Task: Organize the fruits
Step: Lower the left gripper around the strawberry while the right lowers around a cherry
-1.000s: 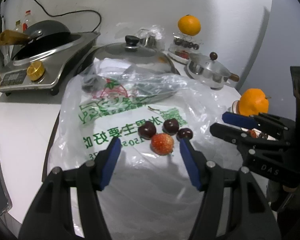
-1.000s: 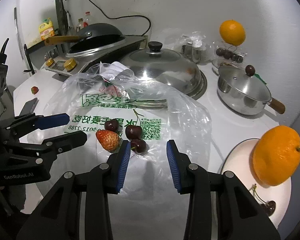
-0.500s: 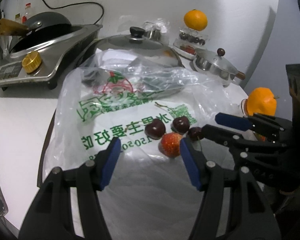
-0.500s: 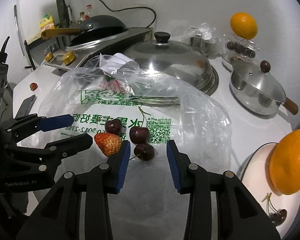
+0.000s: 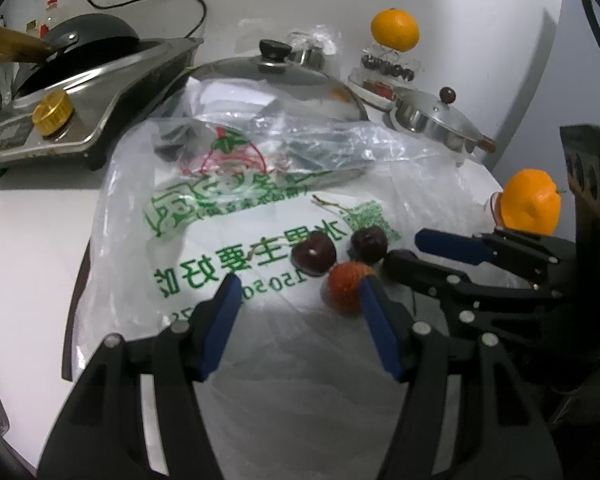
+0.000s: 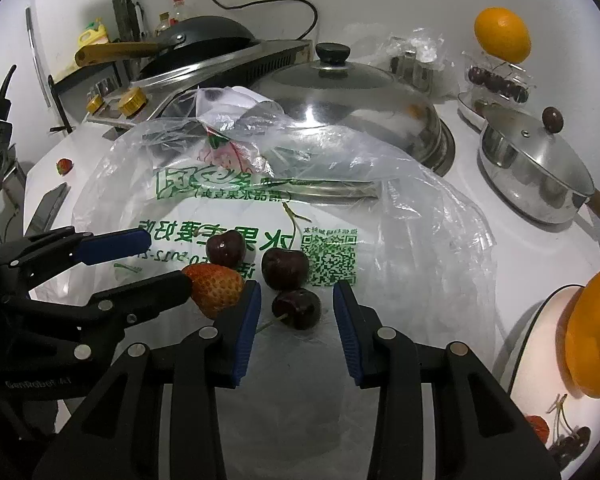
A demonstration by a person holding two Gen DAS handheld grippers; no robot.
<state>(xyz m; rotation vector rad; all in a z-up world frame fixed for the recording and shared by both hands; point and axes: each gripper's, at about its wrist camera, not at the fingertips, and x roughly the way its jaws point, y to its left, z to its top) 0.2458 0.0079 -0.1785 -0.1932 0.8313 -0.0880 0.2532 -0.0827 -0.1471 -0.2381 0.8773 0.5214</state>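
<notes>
A strawberry [image 5: 346, 292] and three dark cherries lie on a clear plastic bag [image 5: 220, 208] with green print. My left gripper [image 5: 298, 286] is open; its right fingertip touches the strawberry's side and nothing sits between the pads. In the right wrist view my right gripper [image 6: 297, 294] is open, and the nearest cherry [image 6: 297, 308] lies between its fingertips with a gap on each side. The other two cherries [image 6: 285, 268] [image 6: 226, 248] and the strawberry [image 6: 216, 290] lie just beyond. The left gripper [image 6: 166, 258] comes in from the left.
A white plate [image 6: 540, 340] at the right holds an orange [image 6: 592, 328], cherries and a strawberry. Behind the bag are a domed pan lid [image 6: 340, 88], a small lidded pot [image 6: 540, 168], a cooker with a black wok [image 6: 204, 36] and a fruit box topped by an orange [image 6: 502, 34]. A stray strawberry [image 6: 64, 166] lies far left.
Both grippers have come down and closer to the fruit. The right gripper's fingertips now flank the nearest cherry, and the left gripper's right finger has reached the strawberry.
</notes>
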